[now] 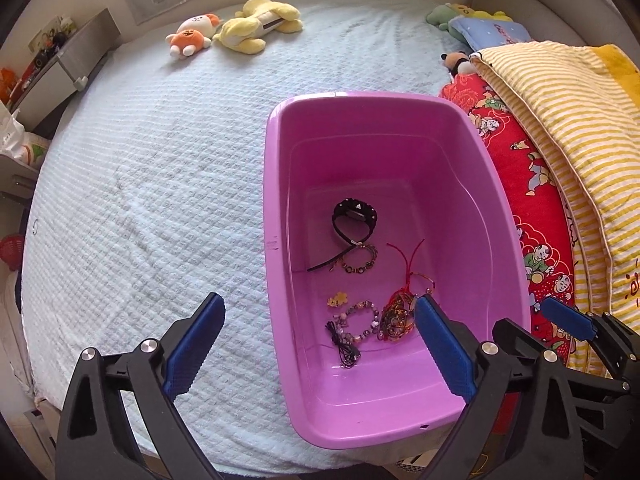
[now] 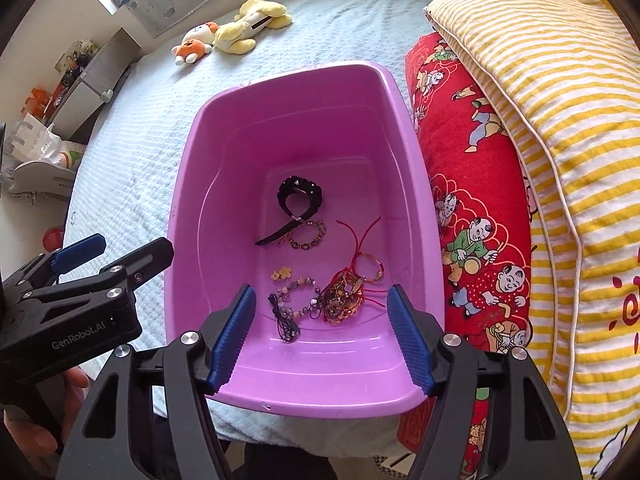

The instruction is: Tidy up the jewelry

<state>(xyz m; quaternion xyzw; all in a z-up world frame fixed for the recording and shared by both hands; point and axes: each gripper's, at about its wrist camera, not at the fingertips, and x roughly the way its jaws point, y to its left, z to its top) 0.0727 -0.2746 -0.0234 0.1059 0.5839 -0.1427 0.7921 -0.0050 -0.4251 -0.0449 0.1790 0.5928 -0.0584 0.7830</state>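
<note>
A purple plastic tub (image 1: 276, 184) stands on the bed and holds the jewelry. Inside lie a black studded band (image 1: 354, 216), a dark beaded bracelet (image 1: 358, 262), a tangle of red and gold string bracelets (image 1: 400, 312), a pale bead bracelet (image 1: 362, 320), a yellow flower clip (image 1: 337, 300) and a black cord (image 1: 346, 350). My left gripper (image 1: 320, 308) hangs open above the tub's left wall, one finger over the bed. My right gripper (image 2: 321, 294) is open above the tub's near end, over the red tangle (image 2: 344, 296). Neither holds anything.
The tub (image 2: 192, 184) sits on a pale quilted bedspread (image 1: 160, 168). A red printed cushion (image 2: 472, 200) and a yellow striped pillow (image 2: 560, 120) press against its right side. Plush toys (image 1: 240, 26) lie at the far end. A shelf with clutter (image 1: 52, 64) stands left of the bed.
</note>
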